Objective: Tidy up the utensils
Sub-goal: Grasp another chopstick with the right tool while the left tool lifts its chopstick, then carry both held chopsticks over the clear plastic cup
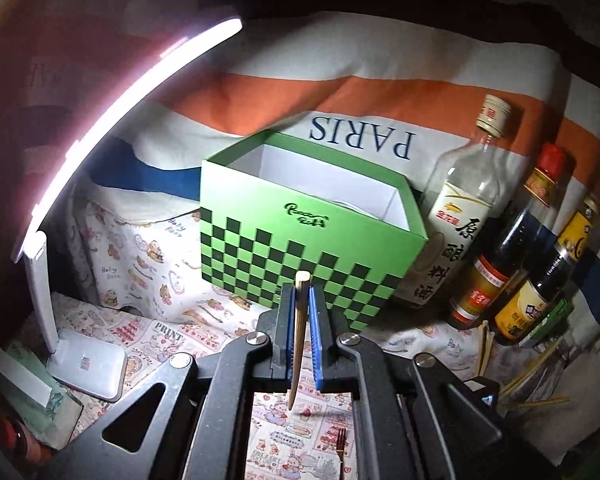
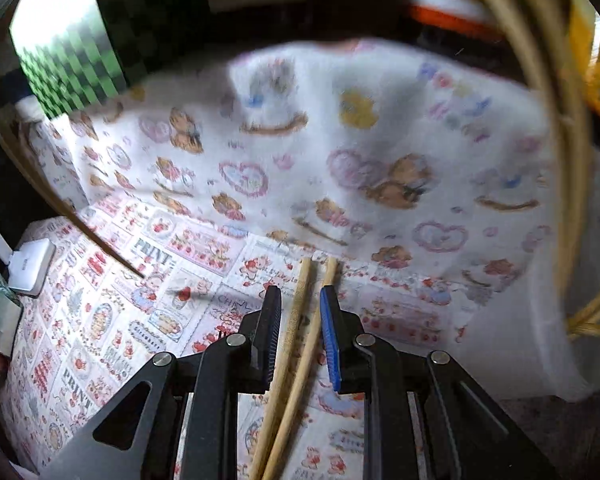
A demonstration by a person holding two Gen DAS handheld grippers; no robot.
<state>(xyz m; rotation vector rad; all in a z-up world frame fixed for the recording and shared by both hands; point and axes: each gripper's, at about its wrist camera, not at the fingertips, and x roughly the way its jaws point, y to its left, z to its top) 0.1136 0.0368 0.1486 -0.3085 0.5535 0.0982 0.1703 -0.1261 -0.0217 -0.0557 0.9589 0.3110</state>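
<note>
The green box (image 1: 300, 224) is the landmark here: open-topped, white inside, standing on the patterned cloth (image 1: 156, 320) with a striped "PARIS" pillow behind it. It looks like the place the utensils are meant to end up, which would explain why it stands open and central.

The left gripper (image 1: 302, 300) is just in front of the box, its fingers (image 1: 316, 344) nearly shut on a single chopstick (image 1: 299, 340). The stick runs lengthwise between the pads, blunt end pointing toward the box wall, thin end trailing back over the cloth. Held that way, it seems ready to be tipped in over the rim.

To the right of the box lean three bottles (image 1: 496, 264), and at their foot lie loose chopsticks (image 1: 486, 344), scattered and still to be gathered. A small fork (image 1: 341, 442) lies on the cloth nearer than the box.

The right gripper (image 2: 300, 300) works right of the box, which shows only at the upper left edge of its blurred view. Its fingers (image 2: 332, 336) are narrowly open around a pair of sticks (image 2: 296, 356); the pads look close but not clearly pressing, so I judge the pair bracketed, not yet gripped.
</note>
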